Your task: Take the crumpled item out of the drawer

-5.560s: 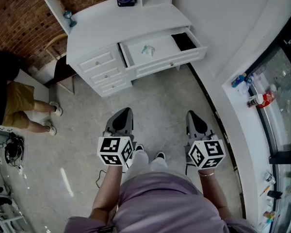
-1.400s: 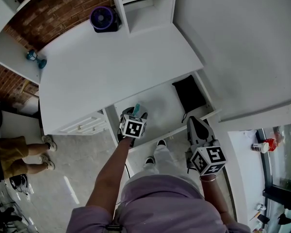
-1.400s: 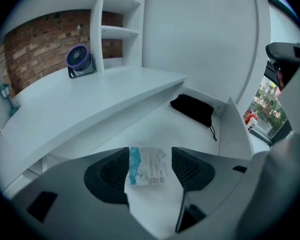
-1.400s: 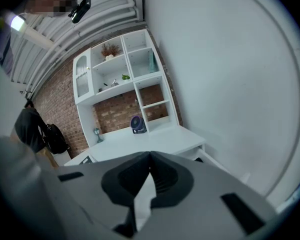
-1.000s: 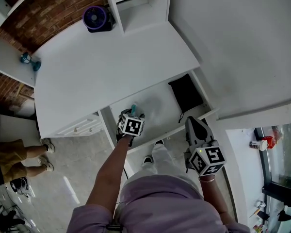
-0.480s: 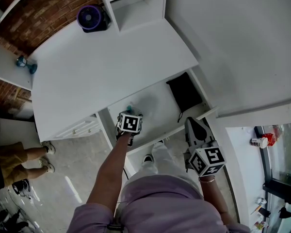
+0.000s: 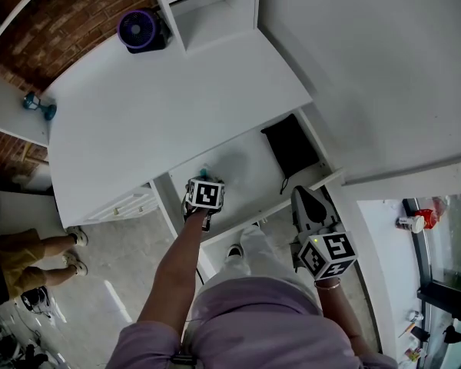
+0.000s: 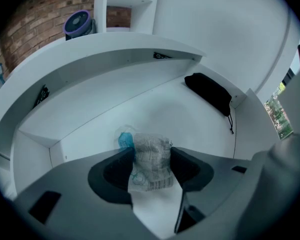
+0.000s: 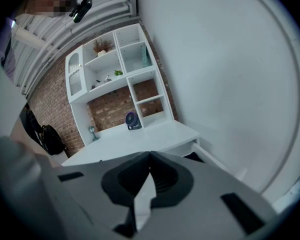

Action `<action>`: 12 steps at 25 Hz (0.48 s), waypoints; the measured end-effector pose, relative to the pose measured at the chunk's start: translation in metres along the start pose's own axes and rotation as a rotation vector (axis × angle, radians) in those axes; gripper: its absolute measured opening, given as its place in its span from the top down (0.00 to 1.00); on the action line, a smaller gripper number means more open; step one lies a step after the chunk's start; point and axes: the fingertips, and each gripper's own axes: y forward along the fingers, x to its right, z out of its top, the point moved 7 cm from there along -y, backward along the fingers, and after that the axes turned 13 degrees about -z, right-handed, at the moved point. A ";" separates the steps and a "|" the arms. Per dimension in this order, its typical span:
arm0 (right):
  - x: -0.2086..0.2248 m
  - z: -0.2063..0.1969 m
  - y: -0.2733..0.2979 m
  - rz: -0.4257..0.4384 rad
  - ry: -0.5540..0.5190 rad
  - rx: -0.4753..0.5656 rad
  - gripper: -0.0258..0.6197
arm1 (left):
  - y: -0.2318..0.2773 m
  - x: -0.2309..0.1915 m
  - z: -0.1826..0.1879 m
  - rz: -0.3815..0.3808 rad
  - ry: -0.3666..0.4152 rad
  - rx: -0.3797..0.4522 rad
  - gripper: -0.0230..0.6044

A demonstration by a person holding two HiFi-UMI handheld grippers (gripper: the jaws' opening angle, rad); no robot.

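The crumpled item (image 8: pixel 150 163), a clear printed wrapper with a blue patch, lies on the floor of the open white drawer (image 8: pixel 160 111). My left gripper (image 8: pixel 152 156) is down in the drawer (image 7: pixel 250 167) with one jaw on each side of the wrapper, and the jaws are closing on it. In the head view only a teal bit of the wrapper (image 7: pixel 205 174) shows past the left gripper (image 7: pixel 204 181). My right gripper (image 7: pixel 304 196) hangs shut and empty in front of the drawer's right end, and in its own view the right gripper (image 9: pixel 150 156) faces the desk.
A black pouch (image 7: pixel 290 146) lies at the drawer's right end (image 8: pixel 210 91). The white desk top (image 7: pixel 177 98) overhangs the back of the drawer. A purple fan (image 7: pixel 138 29) and a small teal ornament (image 7: pixel 37 104) stand on it. A person's legs (image 7: pixel 31 256) show at far left.
I walked up to the desk, and the left gripper has gone down into the drawer over the wrapper. In the last second it barely moved. The right gripper stayed low in front of the drawer.
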 end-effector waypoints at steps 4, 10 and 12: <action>-0.001 -0.001 0.000 0.006 0.000 -0.004 0.96 | 0.001 0.005 0.000 0.026 0.063 -0.031 0.66; -0.004 -0.003 -0.001 0.021 0.001 -0.006 0.96 | -0.001 0.019 -0.007 0.017 0.145 -0.075 0.71; -0.007 -0.002 -0.001 0.030 -0.001 -0.004 0.96 | -0.007 0.022 -0.006 0.011 0.147 -0.055 0.72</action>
